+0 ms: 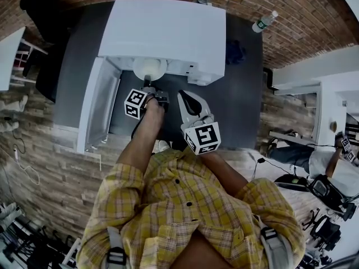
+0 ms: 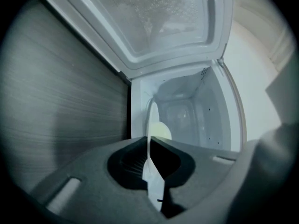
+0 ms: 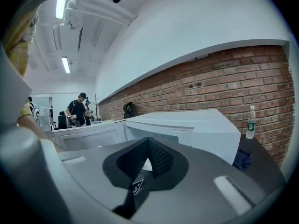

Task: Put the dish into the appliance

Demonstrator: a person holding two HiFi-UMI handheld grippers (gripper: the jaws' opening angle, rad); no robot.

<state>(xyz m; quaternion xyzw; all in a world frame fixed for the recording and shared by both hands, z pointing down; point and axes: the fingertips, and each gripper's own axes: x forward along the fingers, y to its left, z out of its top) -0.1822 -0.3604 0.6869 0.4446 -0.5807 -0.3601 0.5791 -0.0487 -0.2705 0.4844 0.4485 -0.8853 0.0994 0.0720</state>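
Holding the white plate (image 1: 149, 69) by its near rim, the left gripper (image 1: 149, 86) has its jaws clamped tight on the thin edge. The left gripper view shows the plate (image 2: 150, 125) edge-on between the two dark pads. The plate is at the mouth of the white microwave (image 1: 168, 29), which stands on the dark table (image 1: 247, 100) with its door (image 1: 100, 105) swung open to the left. I cannot tell if the plate touches the floor of the cavity (image 2: 187, 115). The right gripper (image 1: 184, 97) hangs just to the right of the left one, with its jaws together and nothing in them.

To do this step well, I think the plate should go in level and straight toward the far wall. It should stay centred between the side walls, so that the rim does not knock the door frame. The grip is only on the rim, so a slow movement is safer. The jaws should open only when the plate lies flat on the cavity floor.
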